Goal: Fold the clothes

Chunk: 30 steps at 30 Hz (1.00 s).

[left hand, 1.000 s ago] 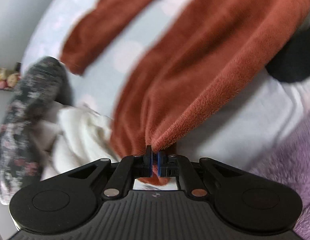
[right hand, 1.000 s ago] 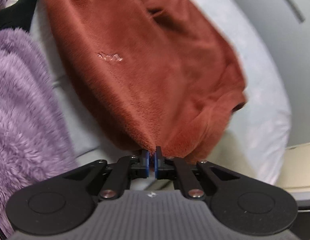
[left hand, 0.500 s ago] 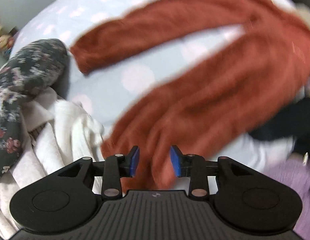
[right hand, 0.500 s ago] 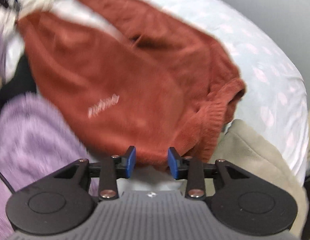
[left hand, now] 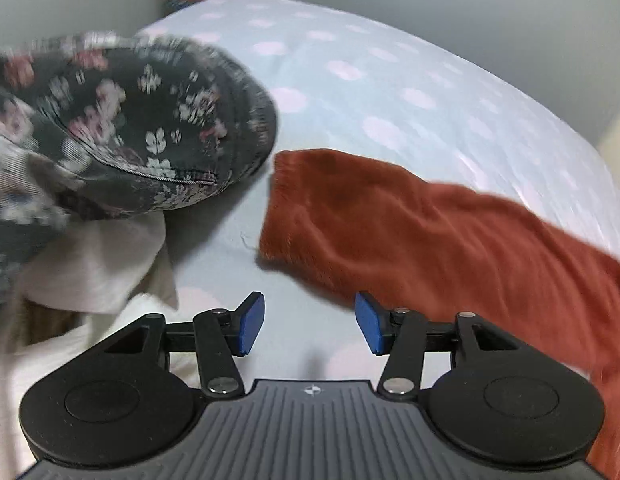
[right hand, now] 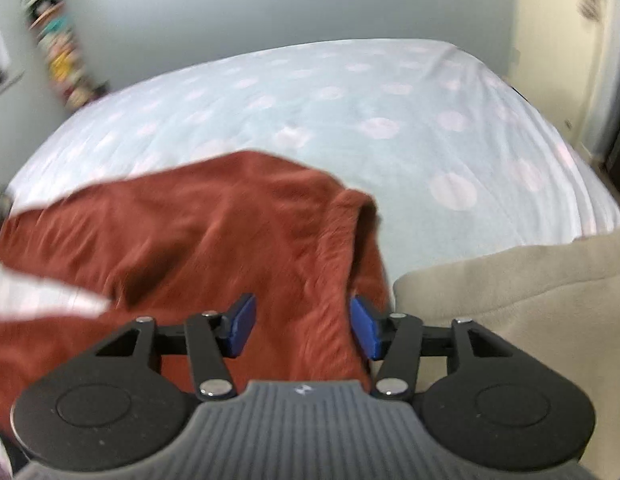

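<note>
A bed (right hand: pixel 410 92) under a pale blue sheet with faint pink dots carries everything; a rust-red fleece garment (right hand: pixel 214 232) lies spread on it; just beside its cuff sits a dark floral cloth (left hand: pixel 150 128), resting on what looks like a white fabric (left hand: pixel 98 268), though blur hides detail; a beige cloth (right hand: pixel 522 280) lies on the near right edge.

Left gripper (left hand: pixel 309 325) and right gripper (right hand: pixel 302 327): jaws have just been opening, fingers parted, nothing clamped, both pitched downward.
</note>
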Tool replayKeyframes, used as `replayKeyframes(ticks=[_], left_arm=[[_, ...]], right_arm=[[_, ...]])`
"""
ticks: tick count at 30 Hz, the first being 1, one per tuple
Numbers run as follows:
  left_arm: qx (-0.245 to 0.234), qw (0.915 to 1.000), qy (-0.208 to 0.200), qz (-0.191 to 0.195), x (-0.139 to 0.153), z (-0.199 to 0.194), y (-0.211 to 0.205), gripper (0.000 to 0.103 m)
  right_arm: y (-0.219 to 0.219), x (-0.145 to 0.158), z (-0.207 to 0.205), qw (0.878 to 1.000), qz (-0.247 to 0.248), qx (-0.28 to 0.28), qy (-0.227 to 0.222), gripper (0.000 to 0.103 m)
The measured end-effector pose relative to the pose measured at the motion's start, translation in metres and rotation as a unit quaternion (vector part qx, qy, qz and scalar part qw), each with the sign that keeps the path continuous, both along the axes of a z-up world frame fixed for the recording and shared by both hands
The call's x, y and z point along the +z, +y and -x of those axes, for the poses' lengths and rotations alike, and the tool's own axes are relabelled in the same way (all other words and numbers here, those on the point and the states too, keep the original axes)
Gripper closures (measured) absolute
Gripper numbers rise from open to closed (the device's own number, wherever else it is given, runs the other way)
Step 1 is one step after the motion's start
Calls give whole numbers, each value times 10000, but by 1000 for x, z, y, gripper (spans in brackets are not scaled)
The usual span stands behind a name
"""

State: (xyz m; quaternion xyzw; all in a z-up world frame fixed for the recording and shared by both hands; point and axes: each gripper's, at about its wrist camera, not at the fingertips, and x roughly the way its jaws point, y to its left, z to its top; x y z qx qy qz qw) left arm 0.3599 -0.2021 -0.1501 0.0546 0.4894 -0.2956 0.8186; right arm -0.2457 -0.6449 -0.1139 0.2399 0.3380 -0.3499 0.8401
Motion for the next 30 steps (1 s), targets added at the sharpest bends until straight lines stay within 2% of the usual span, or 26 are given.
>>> replayKeyframes(ticks=[7, 11, 14, 16, 17, 18, 19, 20, 22, 25, 26, 30], left_arm=[[789, 9927, 657, 633, -45, -43, -18, 54], [1210, 9850, 897, 838, -65, -53, -20, 53], [1393, 9810, 1002, 902, -77, -54, -20, 54], [1445, 9821, 861, 843, -79, -53, -22, 63], [1471, 9826, 790, 813, -79, -52, -23, 79], [1466, 9832, 716, 822, -77, -52, -24, 88], [1459, 9837, 641, 832, -75, -52, -24, 92], [1453, 9842, 567, 843, -73, -52, -25, 95], [1389, 9864, 158, 867, -57, -47, -27, 97], [1471, 9827, -515, 1000, -28, -50, -23, 97], [1485, 9824, -559, 985, -23, -56, -22, 97], [1376, 9881, -559, 392, -28, -70, -34, 95]], right_arm=[[-70, -35, -23, 9934, -549, -882, -485, 43], [-96, -61, -40, 9910, -749, -1068, -296, 35], [-107, -83, -48, 9873, -1093, -1113, -292, 39], [-109, -90, -48, 9851, -1222, -1157, -350, 55], [-109, -92, -48, 9846, -1244, -1169, -376, 57], [-109, -92, -47, 9850, -1202, -1170, -397, 65], [-109, -91, -45, 9855, -1145, -1179, -421, 80], [-110, -87, -43, 9860, -1050, -1212, -452, 85], [-112, -79, -39, 9865, -830, -1318, -500, 92], [-116, -63, -37, 9873, -328, -1495, -428, 93], [-121, -61, -36, 9868, -308, -1526, -442, 93], [-130, -69, -42, 9876, -455, -1462, -336, 92]])
